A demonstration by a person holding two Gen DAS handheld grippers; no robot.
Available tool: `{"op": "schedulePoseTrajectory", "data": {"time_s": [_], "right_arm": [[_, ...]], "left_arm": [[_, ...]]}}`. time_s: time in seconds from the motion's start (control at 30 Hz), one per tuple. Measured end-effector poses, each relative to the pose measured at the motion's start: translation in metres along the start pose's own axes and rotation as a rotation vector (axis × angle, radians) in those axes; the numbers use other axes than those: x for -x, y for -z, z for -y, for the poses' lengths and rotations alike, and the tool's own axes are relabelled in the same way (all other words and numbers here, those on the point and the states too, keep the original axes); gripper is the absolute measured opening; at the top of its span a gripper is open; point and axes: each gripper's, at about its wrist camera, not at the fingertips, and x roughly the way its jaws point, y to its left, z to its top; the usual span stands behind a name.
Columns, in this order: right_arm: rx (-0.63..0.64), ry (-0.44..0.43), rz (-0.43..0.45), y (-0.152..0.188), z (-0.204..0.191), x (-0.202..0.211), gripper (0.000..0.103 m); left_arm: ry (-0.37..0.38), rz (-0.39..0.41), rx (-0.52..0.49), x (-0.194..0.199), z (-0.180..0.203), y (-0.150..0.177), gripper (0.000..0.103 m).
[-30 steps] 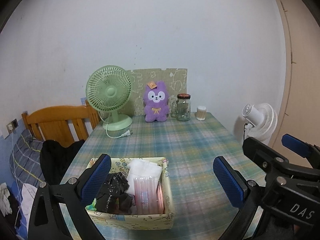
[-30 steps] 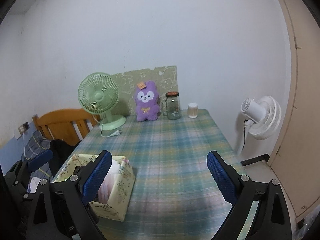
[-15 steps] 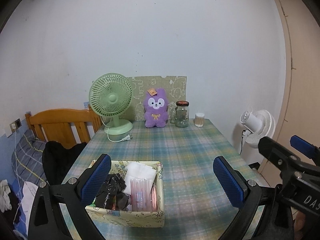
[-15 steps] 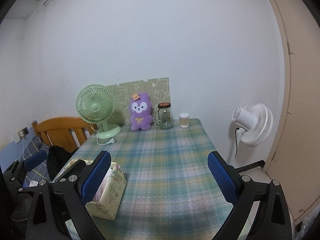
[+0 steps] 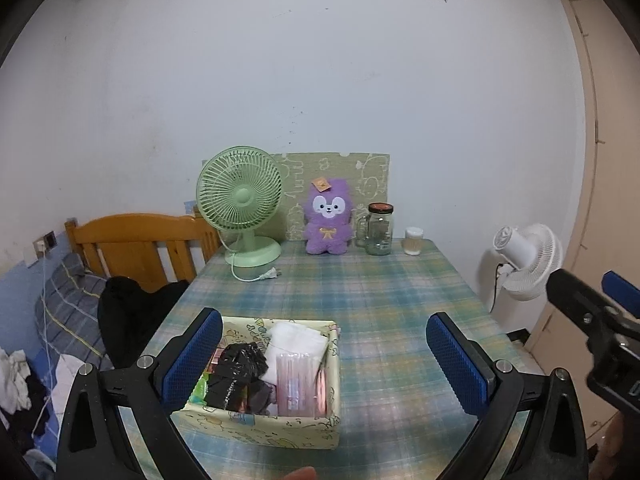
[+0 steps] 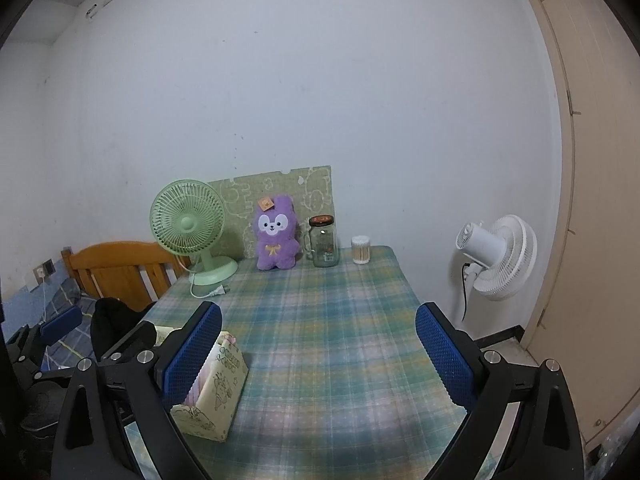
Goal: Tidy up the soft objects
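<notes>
Left gripper (image 5: 324,356) is wide open w/ nothing in it, over the near table (image 5: 380,292) edge. Right gripper (image 6: 318,350) is wide open too, holding nothing. Yellow box (image 5: 276,428) of soft packs sits near the front-left edge. Purple plush (image 5: 329,216) stands at the far edge by the wall, betw. green fan (image 5: 240,208) & jar (image 5: 379,229). Bare cloth lies in the middle.
</notes>
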Motion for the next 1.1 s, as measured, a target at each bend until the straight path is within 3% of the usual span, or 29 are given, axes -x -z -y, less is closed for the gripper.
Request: {"op": "schedulePoseTrajectory", "data": {"time_s": [1.1], "right_arm": [[-0.006,0.002,-0.012,0.0044,0.0014,-0.0011,0.099]], "left_arm": [[0.025,0.006,0.008,0.0028,-0.0045,-0.0002,0.103]]}}
